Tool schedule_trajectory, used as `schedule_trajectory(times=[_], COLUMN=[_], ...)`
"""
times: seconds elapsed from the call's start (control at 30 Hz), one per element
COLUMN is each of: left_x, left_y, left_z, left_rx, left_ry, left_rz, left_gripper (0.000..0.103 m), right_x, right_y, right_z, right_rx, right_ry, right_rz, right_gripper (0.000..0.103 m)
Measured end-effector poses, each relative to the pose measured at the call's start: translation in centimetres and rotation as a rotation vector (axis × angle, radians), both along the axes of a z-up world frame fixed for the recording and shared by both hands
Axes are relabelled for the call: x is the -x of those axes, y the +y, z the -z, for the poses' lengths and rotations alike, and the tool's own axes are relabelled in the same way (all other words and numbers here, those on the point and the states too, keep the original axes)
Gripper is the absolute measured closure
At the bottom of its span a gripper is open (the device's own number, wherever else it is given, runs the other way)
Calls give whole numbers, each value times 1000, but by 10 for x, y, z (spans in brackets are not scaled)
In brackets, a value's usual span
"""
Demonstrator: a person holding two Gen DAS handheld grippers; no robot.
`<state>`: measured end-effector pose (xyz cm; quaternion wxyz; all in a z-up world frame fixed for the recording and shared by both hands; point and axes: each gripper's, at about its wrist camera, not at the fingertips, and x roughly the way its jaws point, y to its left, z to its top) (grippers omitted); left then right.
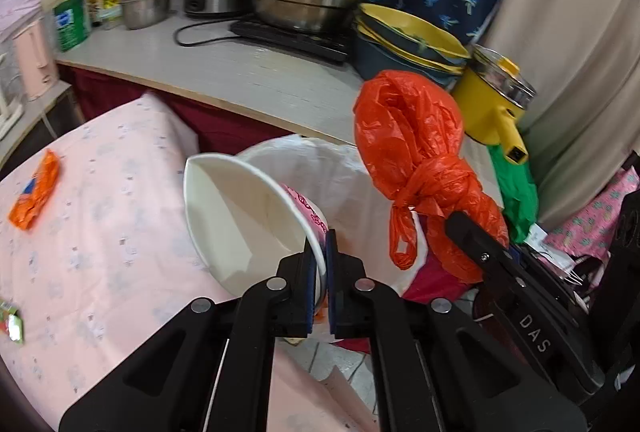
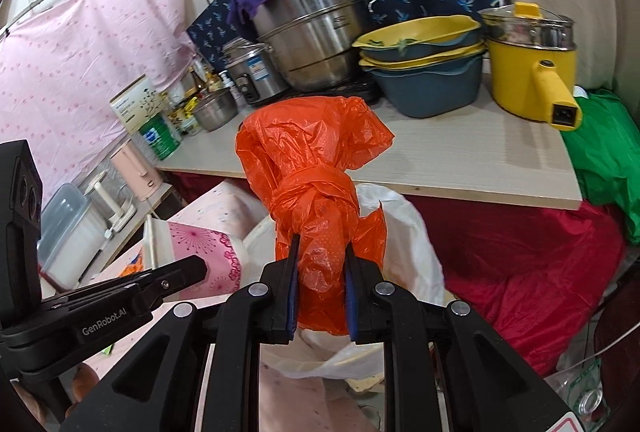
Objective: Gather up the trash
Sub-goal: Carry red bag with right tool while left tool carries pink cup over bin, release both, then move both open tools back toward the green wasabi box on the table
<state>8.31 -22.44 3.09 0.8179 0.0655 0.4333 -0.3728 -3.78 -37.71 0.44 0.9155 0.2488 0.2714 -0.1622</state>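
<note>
Through my left wrist camera, I am pinching the wall of a white paper bowl (image 1: 248, 216) with my left claw (image 1: 320, 264), its blue pads closed on the rim at six o'clock; the bowl is tilting on its side, its mouth facing nine o'clock, just in front of the white-lined trash bin (image 1: 352, 184). At three o'clock my right claw (image 1: 472, 232) is carrying a knotted orange plastic bag (image 1: 412, 148) above the bin. An orange wrapper (image 1: 36, 192) is lying on the pink bedsheet (image 1: 104, 232) at nine o'clock. Through my right wrist camera, my right claw (image 2: 320, 288) is squeezing the orange bag (image 2: 312, 168) below its knot, the bag standing up toward twelve o'clock, over the white bin liner (image 2: 400, 232). My left claw (image 2: 188, 272) is reaching in at eight o'clock, touching the pink-patterned bowl (image 2: 200, 244). Behind, the table (image 2: 440, 156) is carrying a steel pot (image 2: 312, 36) and a yellow pot (image 2: 528, 72).
</note>
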Motion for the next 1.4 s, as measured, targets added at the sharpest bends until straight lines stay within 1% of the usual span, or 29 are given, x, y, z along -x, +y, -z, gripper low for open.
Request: schedule_trajectory(times=[0.2, 0.23, 0.3, 0.33, 0.37, 0.47, 0.7, 0.8, 0.87, 0.9, 0.97, 1.07, 1.2, 1.27, 1.33, 1.4], left_x=[-1, -3, -5, -6, -6, -10, -23, -28, -31, -33, -34, -37, -38, -38, -40, -41], left_y=[-21, -22, -20, -18, -14, -9, 16, 28, 36, 40, 48, 60, 79, 91, 107, 124], left_z=[11, 12, 13, 12, 10, 8, 9, 11, 12, 13, 13, 14, 15, 15, 15, 15], left_rx=[-7, -2, 7, 24, 36, 31, 15, 8, 4, 2, -5, -12, -17, -16, -10, -7], left_ry=[-5, -1, -1, -10, -26, -41, -49, -51, -50, -52, -56, -63, -64, -61, -61, -60], left_rz=[35, 37, 24, 12, -3, -25, -129, -166, -188, -198, -217, -244, -283, -312, -354, -397], left_gripper=[97, 90, 56, 41, 38, 38, 38, 37, 37, 37, 35, 33, 27, 21, 18, 17], right_x=[7, 8, 6, 7, 6, 0, -16, -23, -27, -28, -31, -34, -38, -39, -42, -46], right_y=[-11, -12, -13, -13, -13, -11, 2, 8, 12, 14, 18, 24, 36, 43, 52, 61], right_z=[8, 10, 12, 13, 14, 15, 22, 23, 23, 23, 21, 18, 11, 8, 5, 3], right_rx=[-6, -8, -11, -11, -11, -7, -10, -5, -2, -2, 0, 2, 12, 17, 21, 27], right_ry=[12, 14, 18, 19, 20, 28, 45, 53, 50, 47, 44, 41, 33, 26, 21, 22], right_rz=[28, 28, 26, 24, 21, 9, -31, -37, -40, -43, -47, -58, -82, -96, -112, -132], right_gripper=[86, 86, 86, 86, 86, 86, 85, 80, 72, 70, 67, 66, 65, 62, 61, 61])
